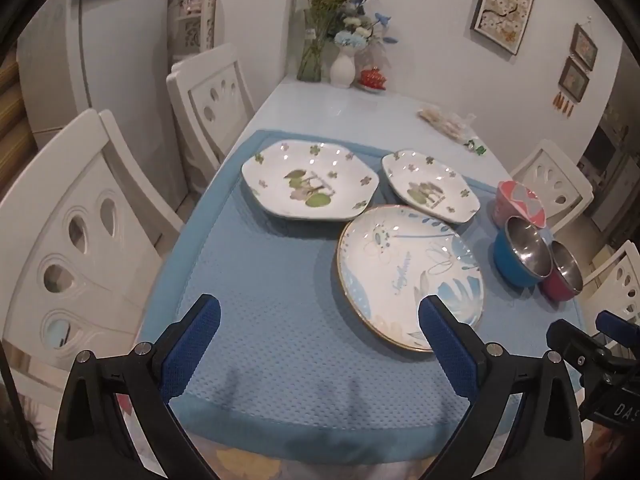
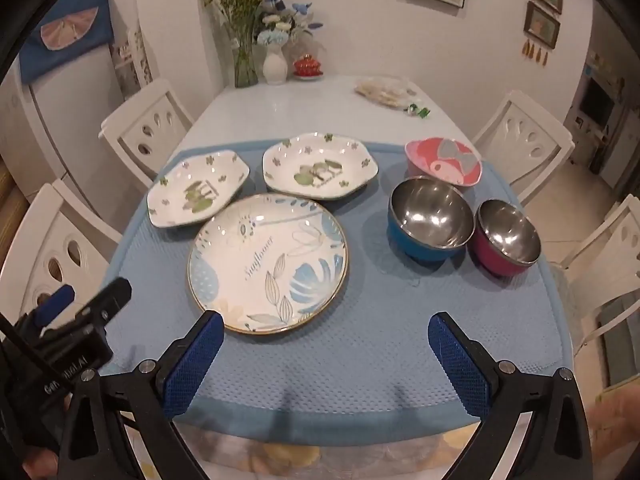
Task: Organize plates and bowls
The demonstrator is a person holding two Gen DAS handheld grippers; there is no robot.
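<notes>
I am holding the left gripper (image 1: 320, 344) over the near edge of the blue mat (image 1: 272, 280), its jaws spread wide and gripping nothing; the right gripper (image 2: 326, 354) is hovering the same way, wide and empty. The round blue-leaf plate (image 2: 268, 264) is lying flat on the mat just ahead of me; two hexagonal clover plates (image 2: 196, 196) (image 2: 320, 168) are sitting side by side behind it, the right one's rim just beside the round plate. To the right, the blue steel bowl (image 2: 430, 220) and magenta steel bowl (image 2: 506, 238) are standing upright, touching; a pink cartoon bowl (image 2: 444, 162) is sitting behind them.
</notes>
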